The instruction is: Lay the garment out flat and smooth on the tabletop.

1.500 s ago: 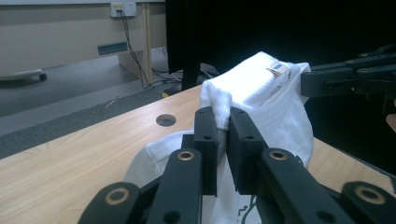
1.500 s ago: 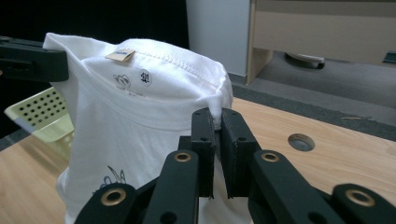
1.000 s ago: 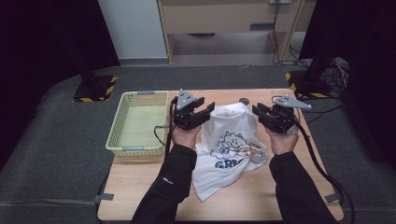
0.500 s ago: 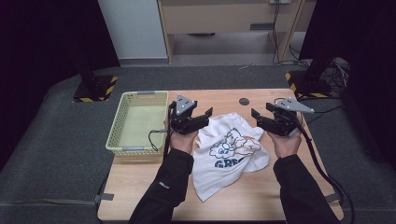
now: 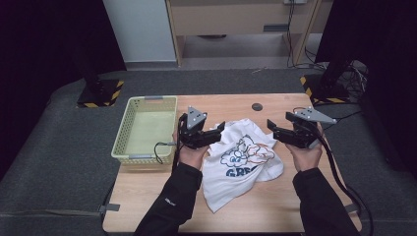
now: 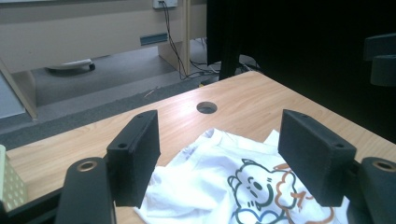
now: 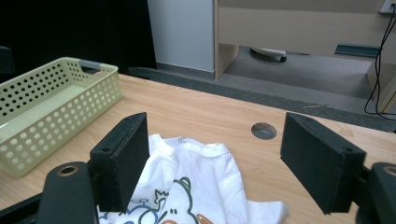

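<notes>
White T-shirt [image 5: 243,160] with a cartoon print and dark blue lettering, lying crumpled on the wooden table, center of the high view. Print faces up, fabric bunched and partly folded, lower corner trailing toward bottom center.

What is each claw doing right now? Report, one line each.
Left claw: open, jaws just widened, holding nothing; the white T-shirt lies below.
Right claw: open, jaws just widened, holding nothing.
</notes>
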{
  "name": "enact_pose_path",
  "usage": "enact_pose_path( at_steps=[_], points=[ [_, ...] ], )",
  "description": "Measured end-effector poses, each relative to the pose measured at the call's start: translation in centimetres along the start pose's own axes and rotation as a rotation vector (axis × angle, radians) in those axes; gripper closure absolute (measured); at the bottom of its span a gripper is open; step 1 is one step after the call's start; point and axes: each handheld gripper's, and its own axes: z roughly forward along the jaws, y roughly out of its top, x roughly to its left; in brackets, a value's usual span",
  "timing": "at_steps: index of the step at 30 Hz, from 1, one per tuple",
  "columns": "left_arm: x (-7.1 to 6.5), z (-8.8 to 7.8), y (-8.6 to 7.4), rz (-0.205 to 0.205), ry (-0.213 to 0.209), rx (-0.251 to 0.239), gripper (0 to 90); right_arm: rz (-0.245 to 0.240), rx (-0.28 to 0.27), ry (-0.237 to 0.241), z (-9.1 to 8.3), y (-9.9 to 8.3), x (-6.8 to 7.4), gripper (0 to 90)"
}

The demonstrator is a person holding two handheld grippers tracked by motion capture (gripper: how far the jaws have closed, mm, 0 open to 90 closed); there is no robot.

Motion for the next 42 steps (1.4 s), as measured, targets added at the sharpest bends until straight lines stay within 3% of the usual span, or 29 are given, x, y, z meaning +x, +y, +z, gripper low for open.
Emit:
enact_pose_path(
  at_steps=[6,22,42],
  points=[
    [-0.3,-0.4,-0.8,-0.002,-0.021,-0.002,26.7,0.0,0.023,0.008,-0.1,-0.9,0.2,20.5],
    [-0.1,-0.8,-3.9,0.002,-0.015,0.058,22.9,-0.014,0.079,-0.006,-0.5,-4.0,0.2,16.1],
    [-0.5,-1.8,-5.6,0.04,-0.03,0.088,20.4,-0.031,0.121,0.009,-1.0,-6.4,0.4,14.2]
  ],
)
